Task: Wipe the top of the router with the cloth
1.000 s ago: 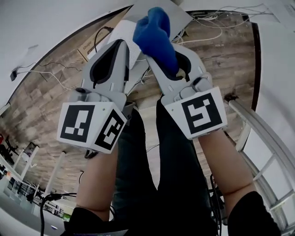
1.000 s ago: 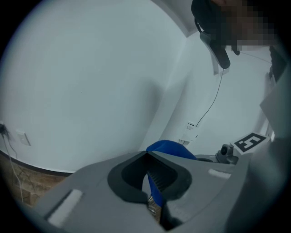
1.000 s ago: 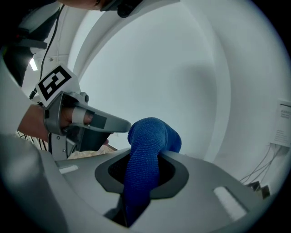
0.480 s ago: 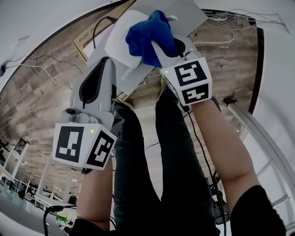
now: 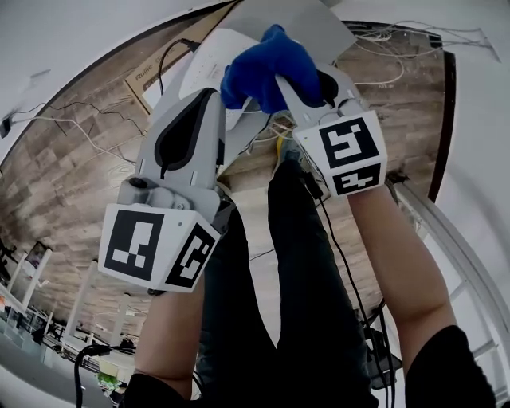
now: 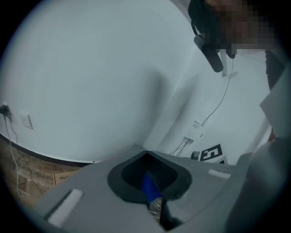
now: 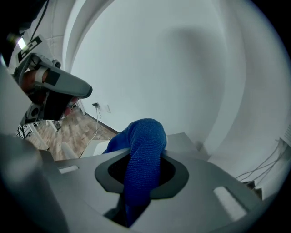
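Cloth: the blue cloth (image 5: 267, 68) sits at 12 o'clock in the head view. It's bunched into a wad that sticks out past the tips, so fabric rather than plastic meets the router.
Right claw: the right claw (image 5: 288, 80) is clamped on the cloth. Its own view shows 1 fat blue roll running through the pad opening and pinched low down.
Router: the router (image 5: 203, 60) is white and flat, at 11 o'clock, on the pale counter (image 5: 311, 24). A black cable (image 5: 163, 64) leaves it toward 9 o'clock.
Contact: the wad overlaps the router's 3 o'clock side. I can't tell if it's pressing down or just hovering over it.
Left claw: the left claw (image 5: 205, 100) has its jaws together with nothing gripped, as far as I can see. The blue sliver showing through its pad hole is, I reckon, the cloth beyond it.
Why it's there: it's parked at the cloth's 8 o'clock with its tips near the router's edge. My guess is it's there to steady the router, but I can't make out whether it touches.
Stage: looks like mid-wipe or just about to start. Plenty of bare white top shows toward 9 o'clock.
Next: I'd sweep toward 9 o'clock with light pressure. A router this flat probably slides, and the cable could tug it.
Background: a cardboard box (image 5: 143, 77) at 10 o'clock, and the wooden floor (image 5: 72, 159) below it.
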Demonstrator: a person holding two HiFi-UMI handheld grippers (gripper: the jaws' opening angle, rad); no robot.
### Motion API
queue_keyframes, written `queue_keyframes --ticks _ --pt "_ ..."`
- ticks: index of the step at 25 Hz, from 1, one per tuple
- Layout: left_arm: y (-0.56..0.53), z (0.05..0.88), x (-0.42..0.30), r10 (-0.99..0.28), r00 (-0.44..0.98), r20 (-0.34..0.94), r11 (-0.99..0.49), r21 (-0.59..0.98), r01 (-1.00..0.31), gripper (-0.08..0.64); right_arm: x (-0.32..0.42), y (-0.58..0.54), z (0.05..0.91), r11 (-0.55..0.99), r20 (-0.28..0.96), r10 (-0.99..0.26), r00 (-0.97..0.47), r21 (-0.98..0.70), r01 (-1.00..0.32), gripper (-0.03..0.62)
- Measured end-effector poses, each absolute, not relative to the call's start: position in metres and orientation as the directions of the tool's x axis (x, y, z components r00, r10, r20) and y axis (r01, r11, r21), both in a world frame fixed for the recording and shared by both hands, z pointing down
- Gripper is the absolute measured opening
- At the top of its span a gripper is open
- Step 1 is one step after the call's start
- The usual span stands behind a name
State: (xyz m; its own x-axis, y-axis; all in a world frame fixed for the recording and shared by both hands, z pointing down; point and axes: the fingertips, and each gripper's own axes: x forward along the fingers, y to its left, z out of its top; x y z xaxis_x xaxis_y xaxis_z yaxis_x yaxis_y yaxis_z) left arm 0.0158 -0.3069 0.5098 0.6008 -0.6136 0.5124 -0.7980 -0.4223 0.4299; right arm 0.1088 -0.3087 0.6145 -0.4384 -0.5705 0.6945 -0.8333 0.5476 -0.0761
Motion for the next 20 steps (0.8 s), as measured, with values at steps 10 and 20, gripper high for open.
queue_keyframes --ticks 10,20 --pt "-0.295 0.532 -0.075 -0.653 0.512 0.559 -0.326 0.402 -0.855 0.002 0.02 -0.332 0.649 0.633 0.707 -0.524 -0.474 -0.048 -0.772 0.109" --pt "-0.282 0.545 -0.159 -0.714 0.43 0.553 -0.207 0.419 -0.884 0.002 -0.078 -0.329 0.662 0.832 0.749 -0.364 -0.554 -0.007 -0.555 0.109"
